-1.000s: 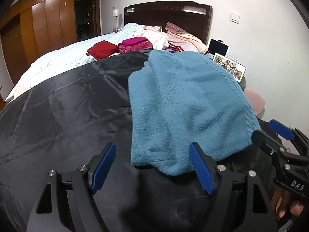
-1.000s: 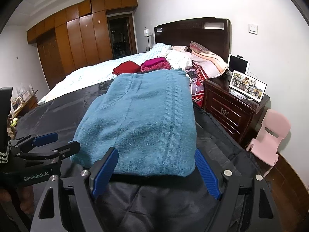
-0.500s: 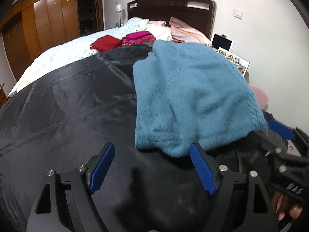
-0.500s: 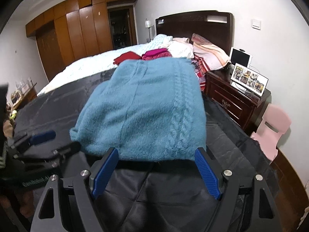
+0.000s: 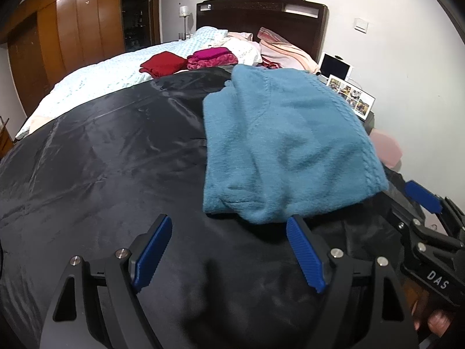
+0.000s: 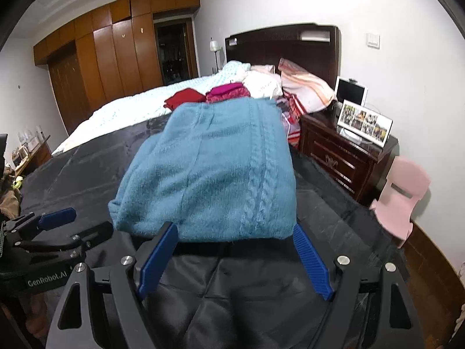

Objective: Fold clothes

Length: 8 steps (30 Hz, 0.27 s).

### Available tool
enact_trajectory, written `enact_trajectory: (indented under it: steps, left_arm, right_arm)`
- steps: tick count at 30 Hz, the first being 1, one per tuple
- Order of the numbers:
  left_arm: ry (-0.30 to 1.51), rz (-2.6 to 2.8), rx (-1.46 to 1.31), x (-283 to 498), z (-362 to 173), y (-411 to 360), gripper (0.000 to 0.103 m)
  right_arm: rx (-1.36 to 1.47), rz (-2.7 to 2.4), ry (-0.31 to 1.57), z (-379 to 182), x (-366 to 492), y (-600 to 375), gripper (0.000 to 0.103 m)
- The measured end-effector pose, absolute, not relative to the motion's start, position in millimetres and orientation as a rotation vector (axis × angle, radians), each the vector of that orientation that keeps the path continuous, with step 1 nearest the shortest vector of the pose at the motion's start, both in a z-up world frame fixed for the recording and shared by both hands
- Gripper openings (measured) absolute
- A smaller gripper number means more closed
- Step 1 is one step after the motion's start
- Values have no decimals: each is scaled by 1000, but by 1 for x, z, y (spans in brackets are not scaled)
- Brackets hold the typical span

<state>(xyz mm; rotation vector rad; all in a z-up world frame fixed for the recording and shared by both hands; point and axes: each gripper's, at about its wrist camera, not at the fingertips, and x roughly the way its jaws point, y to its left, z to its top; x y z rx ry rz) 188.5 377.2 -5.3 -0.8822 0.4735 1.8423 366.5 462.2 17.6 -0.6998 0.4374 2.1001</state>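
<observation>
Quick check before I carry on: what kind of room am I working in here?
A home bedroom, most likely: a bed with a dark headboard, a nightstand carrying a photo frame, and built-in wooden wardrobes.

A home bedroom — bed [image 6: 122, 110], headboard [image 6: 279, 46], wardrobe [image 6: 116, 61].

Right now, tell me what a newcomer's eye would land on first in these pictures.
The blue sweater stands out first: it lies folded on the black sheet that covers the near end of the bed. Both sets of tongs, left and right, hang open just short of its near edge. Behind it, a red pile and a pink pile of folded clothes sit on the pale bedspread.
</observation>
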Motion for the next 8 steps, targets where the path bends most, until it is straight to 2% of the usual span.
enact_trajectory:
  steps: [8]
  left_arm:
    - [464,1825,-793,203,10,377,84]
  right_arm:
    - [-665,2100,417,22,370,462,83]
